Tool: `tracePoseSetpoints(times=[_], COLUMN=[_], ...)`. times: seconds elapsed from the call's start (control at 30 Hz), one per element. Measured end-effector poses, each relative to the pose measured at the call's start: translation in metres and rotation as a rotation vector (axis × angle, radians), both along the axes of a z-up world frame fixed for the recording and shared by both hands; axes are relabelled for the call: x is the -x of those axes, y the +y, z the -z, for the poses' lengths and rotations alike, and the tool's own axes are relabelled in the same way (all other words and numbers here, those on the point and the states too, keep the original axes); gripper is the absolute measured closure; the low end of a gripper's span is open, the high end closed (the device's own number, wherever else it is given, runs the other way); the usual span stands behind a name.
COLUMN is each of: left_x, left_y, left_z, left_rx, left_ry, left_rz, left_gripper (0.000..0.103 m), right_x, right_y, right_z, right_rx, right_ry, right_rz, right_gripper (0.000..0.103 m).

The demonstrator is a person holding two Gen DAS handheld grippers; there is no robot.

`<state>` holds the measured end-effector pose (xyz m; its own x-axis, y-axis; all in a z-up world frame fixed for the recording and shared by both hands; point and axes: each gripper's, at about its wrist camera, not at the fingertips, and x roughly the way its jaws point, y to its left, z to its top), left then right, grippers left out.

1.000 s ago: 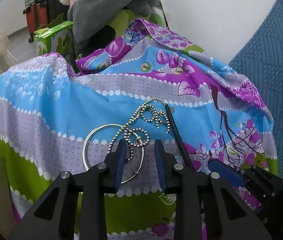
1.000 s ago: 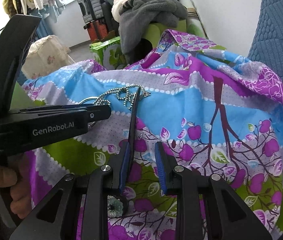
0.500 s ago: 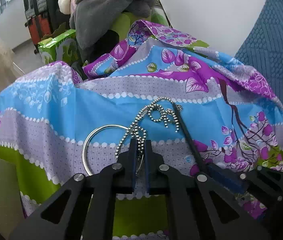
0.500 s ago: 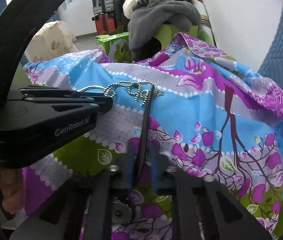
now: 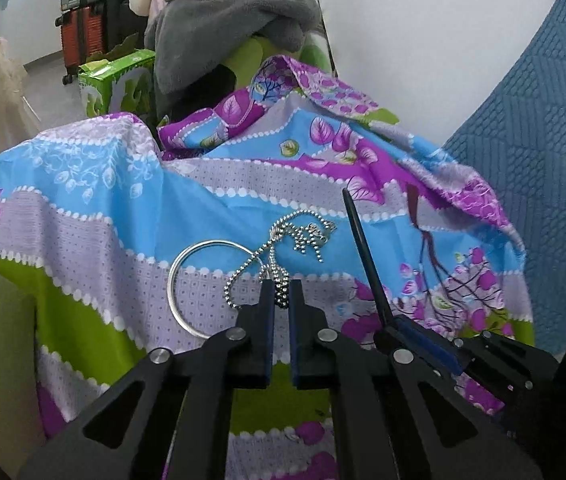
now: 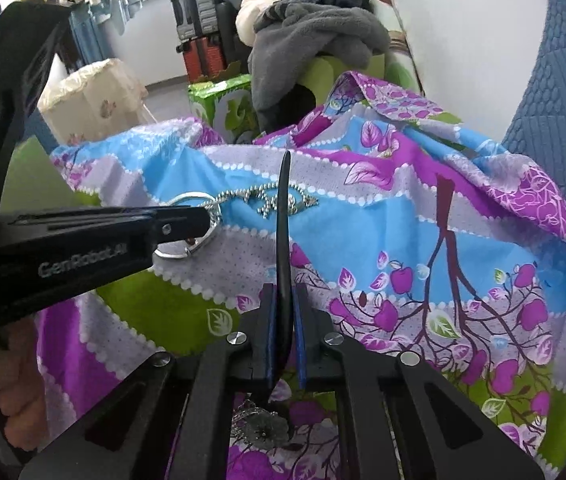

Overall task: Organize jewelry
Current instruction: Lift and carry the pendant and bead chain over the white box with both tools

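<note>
A silver ball-chain necklace (image 5: 299, 236) lies on the patterned cloth (image 5: 103, 208), partly over a silver bangle (image 5: 187, 280). My left gripper (image 5: 281, 294) is shut on a bunch of the chain near the bangle. My right gripper (image 6: 283, 300) is shut on a black hair stick (image 6: 283, 216) that points forward and is lifted over the chain (image 6: 267, 198). The stick's ornament end (image 6: 263, 424) hangs below the right jaws. The stick (image 5: 363, 248) shows right of the chain in the left wrist view. The bangle (image 6: 187, 240) is partly hidden behind the left gripper in the right wrist view.
A pile of grey and cream clothes (image 5: 235, 12) sits at the back, with a green box (image 5: 119, 80) and suitcases (image 5: 83, 32) beyond the cloth's far edge. A blue quilted surface (image 5: 543, 120) rises on the right, under a white wall (image 5: 423, 40).
Both grippers closed from open: the left on the chain, the right on the hair stick. The stick has lifted off the cloth, its tip now raised, and the chain has been tugged.
</note>
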<state>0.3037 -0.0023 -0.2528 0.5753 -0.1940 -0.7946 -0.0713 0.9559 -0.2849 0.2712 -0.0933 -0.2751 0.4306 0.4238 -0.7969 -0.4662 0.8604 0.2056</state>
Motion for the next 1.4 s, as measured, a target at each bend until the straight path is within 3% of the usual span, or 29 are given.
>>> tracePoseSetpoints(times=[0.37, 0.8, 1.4], left_x=[0.027, 0.062, 0.09], left_y=[0.014, 0.031, 0.07], left_z=[-0.041, -0.109, -0.194], left_rx=[0.035, 0.056, -0.008], left_ry=[-0.077, -0.171, -0.268], left_rz=[-0.013, -0.025, -0.086], left_gripper=[0.098, 0.098, 0.098], right_x=[0.006, 0.013, 0.001], right_y=[-0.006, -0.009, 0.012], right_z=[-0.031, -0.098, -0.187], right_rx=[-0.062, -0.086, -0.174], right_ry=[0.014, -0.053, -0.122], right_rz=[0.035, 0.054, 0.017], right_gripper=[0.097, 0.097, 0.097])
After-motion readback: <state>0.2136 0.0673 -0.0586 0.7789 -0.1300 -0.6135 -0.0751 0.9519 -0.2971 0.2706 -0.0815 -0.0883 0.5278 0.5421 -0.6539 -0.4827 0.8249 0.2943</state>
